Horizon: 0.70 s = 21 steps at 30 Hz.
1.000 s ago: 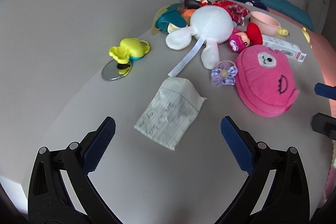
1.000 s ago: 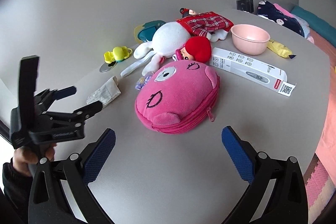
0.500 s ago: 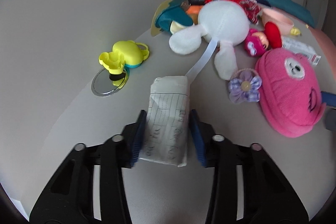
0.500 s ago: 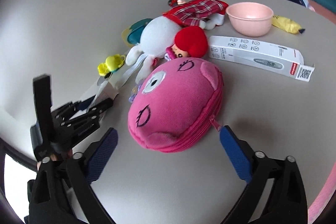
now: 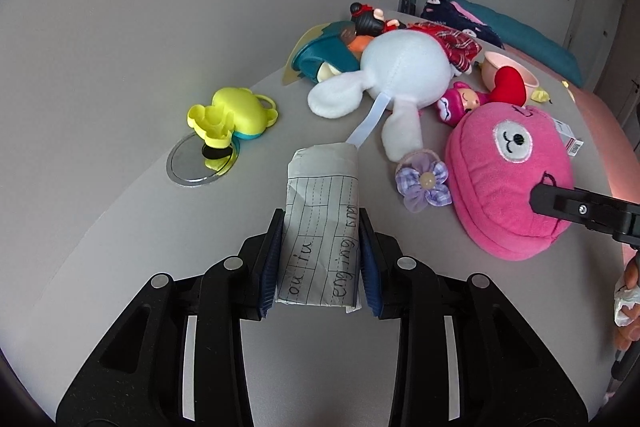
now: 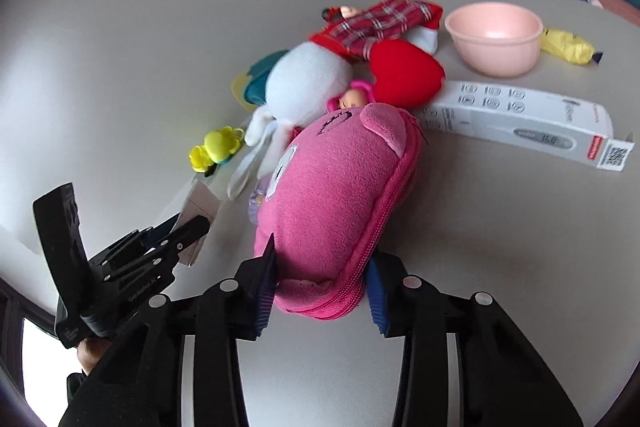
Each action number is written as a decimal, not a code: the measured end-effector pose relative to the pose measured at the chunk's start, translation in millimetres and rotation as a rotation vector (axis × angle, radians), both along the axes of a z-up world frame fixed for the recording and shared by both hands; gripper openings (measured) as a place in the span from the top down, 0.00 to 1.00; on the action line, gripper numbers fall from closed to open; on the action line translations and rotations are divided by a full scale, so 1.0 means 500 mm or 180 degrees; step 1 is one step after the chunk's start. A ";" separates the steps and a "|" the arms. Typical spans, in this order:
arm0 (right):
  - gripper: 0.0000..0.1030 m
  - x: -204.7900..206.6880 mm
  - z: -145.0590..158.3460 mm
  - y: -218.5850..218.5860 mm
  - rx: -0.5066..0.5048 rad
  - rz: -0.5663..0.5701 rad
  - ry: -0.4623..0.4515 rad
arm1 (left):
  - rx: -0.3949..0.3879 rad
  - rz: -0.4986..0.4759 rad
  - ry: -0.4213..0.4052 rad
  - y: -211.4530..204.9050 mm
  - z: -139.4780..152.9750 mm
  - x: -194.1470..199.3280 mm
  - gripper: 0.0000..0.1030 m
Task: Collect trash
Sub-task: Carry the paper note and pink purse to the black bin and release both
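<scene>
Left gripper (image 5: 320, 259) is clamped on the folded, handwritten lined paper scrap (image 5: 322, 223), lying on the grey tabletop (image 5: 120, 247) just left of the round pink plush zip pouch (image 6: 336, 203). Right gripper (image 6: 320, 291), jaws just closing, pinches the pouch's near end. Progress est.: early, nothing binned yet, no bin in view.

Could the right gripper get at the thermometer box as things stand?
Probably not straight away: the right gripper has just been closing on the pink pouch, which fills its fingers. The thermometer box itself lies uncovered on the table beyond.
</scene>
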State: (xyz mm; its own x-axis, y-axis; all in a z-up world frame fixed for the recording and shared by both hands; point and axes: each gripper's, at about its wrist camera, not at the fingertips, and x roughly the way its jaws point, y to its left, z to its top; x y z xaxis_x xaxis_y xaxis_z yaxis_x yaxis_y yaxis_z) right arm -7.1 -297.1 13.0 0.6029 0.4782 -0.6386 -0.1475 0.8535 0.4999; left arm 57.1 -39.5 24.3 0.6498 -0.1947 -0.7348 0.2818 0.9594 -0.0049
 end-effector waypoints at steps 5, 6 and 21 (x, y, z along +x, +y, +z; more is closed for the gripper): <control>0.61 -0.059 0.049 -0.028 -0.0104 0.0070 -0.0347 | -0.0043 -0.0021 -0.0152 -0.012 0.040 -0.026 0.67; 0.61 -0.067 0.060 -0.034 -0.0116 0.0062 -0.0395 | -0.0064 -0.0028 -0.0184 -0.018 0.049 -0.033 0.67; 0.57 -0.303 0.139 -0.342 -0.0320 -0.0533 -0.0698 | -0.0301 -0.0884 -0.0265 -0.373 0.131 -0.160 0.67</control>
State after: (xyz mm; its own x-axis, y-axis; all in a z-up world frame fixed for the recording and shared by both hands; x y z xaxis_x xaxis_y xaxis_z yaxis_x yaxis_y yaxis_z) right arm -158.8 -468.2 82.5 0.7970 0.3012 -0.5236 -0.0954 0.9187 0.3832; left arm -23.0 -226.2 89.9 0.6193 -0.4383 -0.6514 0.5364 0.8421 -0.0566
